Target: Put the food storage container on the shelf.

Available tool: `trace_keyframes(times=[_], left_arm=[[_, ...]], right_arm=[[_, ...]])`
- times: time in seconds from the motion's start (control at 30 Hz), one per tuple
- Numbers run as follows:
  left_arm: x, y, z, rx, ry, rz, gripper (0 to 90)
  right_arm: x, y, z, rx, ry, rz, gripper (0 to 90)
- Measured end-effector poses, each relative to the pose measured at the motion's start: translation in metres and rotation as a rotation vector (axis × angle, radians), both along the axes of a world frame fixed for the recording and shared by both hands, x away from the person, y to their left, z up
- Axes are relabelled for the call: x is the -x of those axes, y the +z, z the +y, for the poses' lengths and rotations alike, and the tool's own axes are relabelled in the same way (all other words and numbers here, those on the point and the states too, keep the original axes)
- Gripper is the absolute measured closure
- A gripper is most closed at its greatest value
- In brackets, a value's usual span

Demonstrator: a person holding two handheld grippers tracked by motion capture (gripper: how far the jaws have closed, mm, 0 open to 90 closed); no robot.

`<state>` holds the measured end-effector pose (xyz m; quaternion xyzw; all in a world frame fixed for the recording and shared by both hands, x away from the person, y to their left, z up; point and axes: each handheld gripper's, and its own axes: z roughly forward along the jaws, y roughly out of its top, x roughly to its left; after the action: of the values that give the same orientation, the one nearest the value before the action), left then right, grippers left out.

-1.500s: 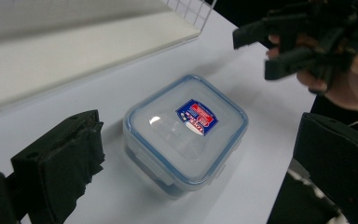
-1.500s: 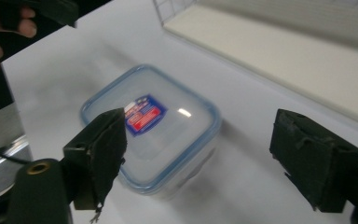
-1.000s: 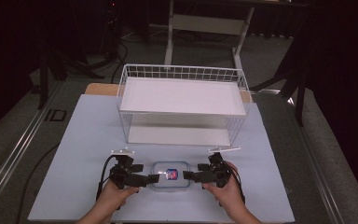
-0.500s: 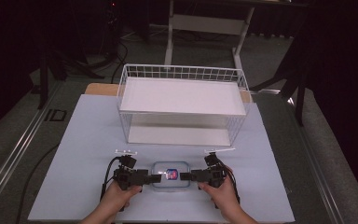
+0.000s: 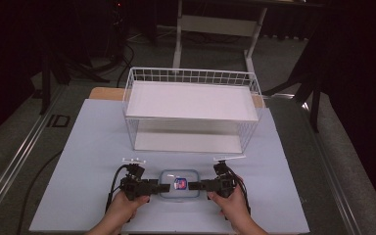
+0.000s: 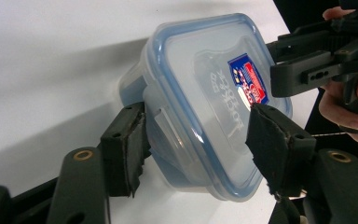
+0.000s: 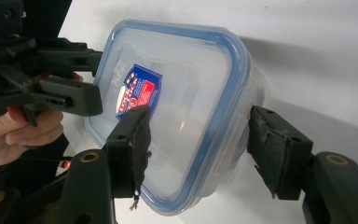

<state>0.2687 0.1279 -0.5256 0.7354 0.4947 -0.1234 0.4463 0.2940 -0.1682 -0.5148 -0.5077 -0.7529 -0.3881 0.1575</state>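
At the near edge of the white desk [image 5: 78, 147] | clear rectangular plastic container with blue-rimmed lid [image 5: 178, 183] sits between left gripper [image 5: 162, 187] and right gripper [image 5: 194, 186] | jaws spread, straddling its ends, not pinching | risk: uneven closing may tilt or slip the smooth box.

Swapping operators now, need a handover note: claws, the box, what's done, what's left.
Left claw: open, jaws straddling the left end of the lidded plastic container, not clamped.
Right claw: open, jaws straddling its right end.
Container: flat on the white table, lid on, at the near edge in front of the wire basket shelf.
Done: both claws lined up.
Left: probably close on it and lift; not yet gripped.
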Motion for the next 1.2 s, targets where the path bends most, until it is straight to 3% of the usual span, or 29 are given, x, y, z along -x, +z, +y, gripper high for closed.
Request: trace_keyframes(times=[0.2, 0.37, 0.53, 0.57, 0.6, 0.67, 0.9, 0.93, 0.97, 1.07, 1.2], left_arm=[[0.007, 0.009, -0.004, -0.058, 0.005, -0.029, 44.4], [0.014, 0.015, -0.009, -0.092, 0.032, -0.045, 46.0], [0.019, 0.020, -0.012, -0.124, 0.042, -0.070, 47.4], [0.020, 0.025, -0.015, -0.151, 0.045, -0.102, 47.4], [0.019, 0.026, -0.015, -0.156, 0.047, -0.109, 47.5], [0.017, 0.029, -0.015, -0.161, 0.048, -0.107, 47.9], [0.009, 0.041, -0.015, -0.143, 0.058, -0.158, 50.2], [0.005, 0.042, -0.018, -0.130, 0.050, -0.158, 53.6], [0.003, 0.042, -0.018, -0.122, 0.058, -0.170, 53.5], [-0.008, 0.040, -0.017, -0.089, 0.060, -0.161, 53.4], [-0.014, 0.032, -0.022, -0.074, 0.069, -0.149, 53.3]], right_arm=[[0.010, 0.006, 0.002, 0.034, 0.011, -0.069, 42.2], [0.014, 0.008, 0.001, 0.023, -0.005, -0.073, 44.7], [0.017, 0.011, 0.002, 0.037, -0.009, -0.096, 44.7], [0.018, 0.012, 0.002, 0.038, -0.012, -0.105, 44.8], [0.019, 0.014, 0.004, 0.052, -0.008, -0.129, 44.4], [0.017, 0.014, 0.004, 0.043, -0.011, -0.128, 44.4], [0.008, 0.032, 0.004, 0.050, -0.032, -0.218, 44.8], [0.006, 0.036, 0.003, 0.059, -0.059, -0.243, 50.8], [0.002, 0.041, 0.000, 0.069, -0.071, -0.261, 51.2], [-0.013, 0.042, -0.009, 0.021, -0.066, -0.222, 55.1], [-0.019, 0.039, -0.011, 0.042, -0.089, -0.231, 55.2]])
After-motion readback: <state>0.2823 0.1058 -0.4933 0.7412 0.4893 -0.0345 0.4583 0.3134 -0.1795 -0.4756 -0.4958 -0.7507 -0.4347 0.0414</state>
